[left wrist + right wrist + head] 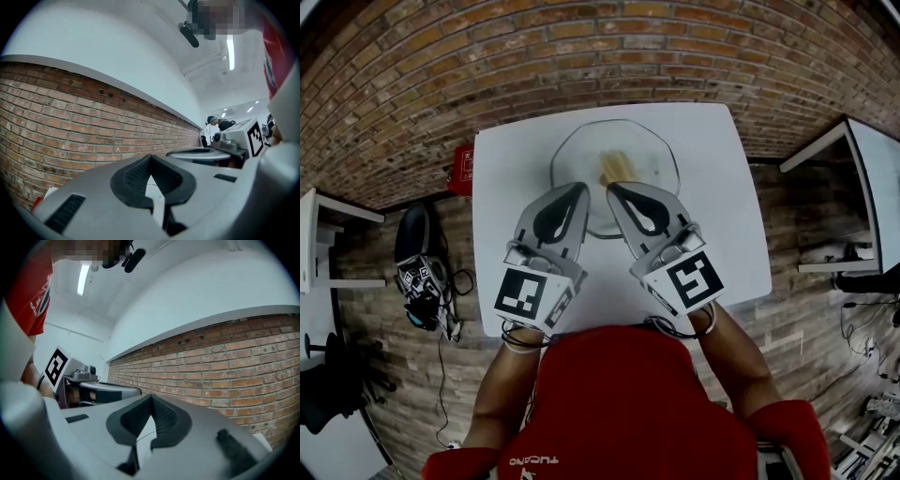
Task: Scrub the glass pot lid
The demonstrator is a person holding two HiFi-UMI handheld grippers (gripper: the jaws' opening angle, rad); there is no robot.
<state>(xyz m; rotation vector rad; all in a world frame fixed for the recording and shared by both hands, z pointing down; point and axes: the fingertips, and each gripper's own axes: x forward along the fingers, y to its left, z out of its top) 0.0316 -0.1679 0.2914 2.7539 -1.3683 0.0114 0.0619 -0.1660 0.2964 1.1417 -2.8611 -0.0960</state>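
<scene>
Glass pot lid: lies flat on the white surface, toward its 12 o'clock edge and near the brick wall. A tan-yellow object sits at the lid's centre; it is too blurred to identify.

Left claw: reaches the lid's rim at 7 o'clock. Its own view shows the ribbed black pads pressed together at the tips, with nothing between them and only the pale surface showing through the gap below.

Right claw: just beside the left one, over the lid's 6 o'clock rim, its tip pointing toward the tan object. Its pads also meet at the tips and hold nothing. Whether either tip touches the glass cannot be told.

The two claws converge toward the lid in a V, their marker cubes at the 6 o'clock end, close to the person's red shirt.

Surroundings: a red item lies on the floor at the surface's 9 o'clock. A black seat stands farther out at 8 o'clock. A second white table stands at 3 o'clock.
</scene>
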